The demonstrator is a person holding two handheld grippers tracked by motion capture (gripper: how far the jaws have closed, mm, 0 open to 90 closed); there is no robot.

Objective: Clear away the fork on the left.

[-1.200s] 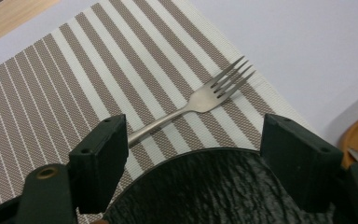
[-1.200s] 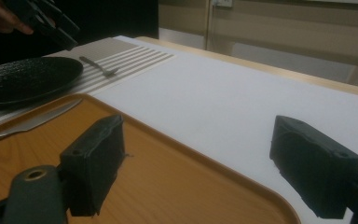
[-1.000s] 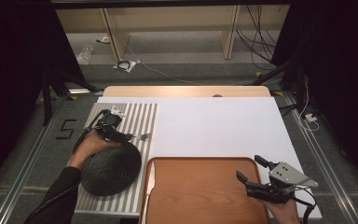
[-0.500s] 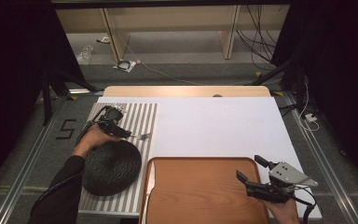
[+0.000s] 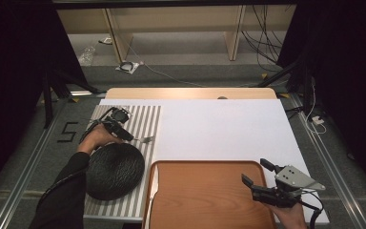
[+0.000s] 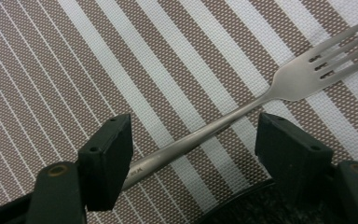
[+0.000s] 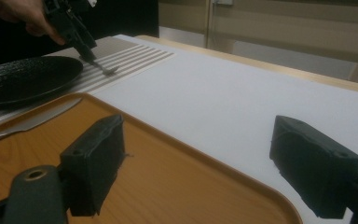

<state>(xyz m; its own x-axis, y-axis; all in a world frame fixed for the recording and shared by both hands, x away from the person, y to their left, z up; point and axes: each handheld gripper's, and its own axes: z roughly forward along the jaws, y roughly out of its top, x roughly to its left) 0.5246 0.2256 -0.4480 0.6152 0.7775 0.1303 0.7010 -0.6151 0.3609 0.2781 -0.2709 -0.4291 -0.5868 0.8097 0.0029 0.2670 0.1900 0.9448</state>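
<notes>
We see the left claw (image 6: pixel 193 154) released, its two blocky black jaws standing apart on either side of a slim, matte steel fork (image 6: pixel 261 100) that lies flat on the woven brown-and-white striped placemat (image 6: pixel 98 70); the handle runs between the jaws, nearer the left one, and we cannot tell whether it touches that jaw. The tines point away toward the white table (image 5: pixel 228 129), and the handle's end is hidden below the jaw. Just beside the fork sits a round black plate (image 5: pixel 115 169) with a ribbed, rough surface; its dark rim cuts into the bottom of the left gripper view. The right claw (image 5: pixel 257 174) hangs released, gripping nothing, over the near right corner of a smooth wooden tray (image 5: pixel 205 195) with rounded corners and a raised lip. A knife (image 5: pixel 152 188) lies along the tray's left edge, and its lower end is cut off by the frame. In the right gripper view the fork is small and blurred.
</notes>
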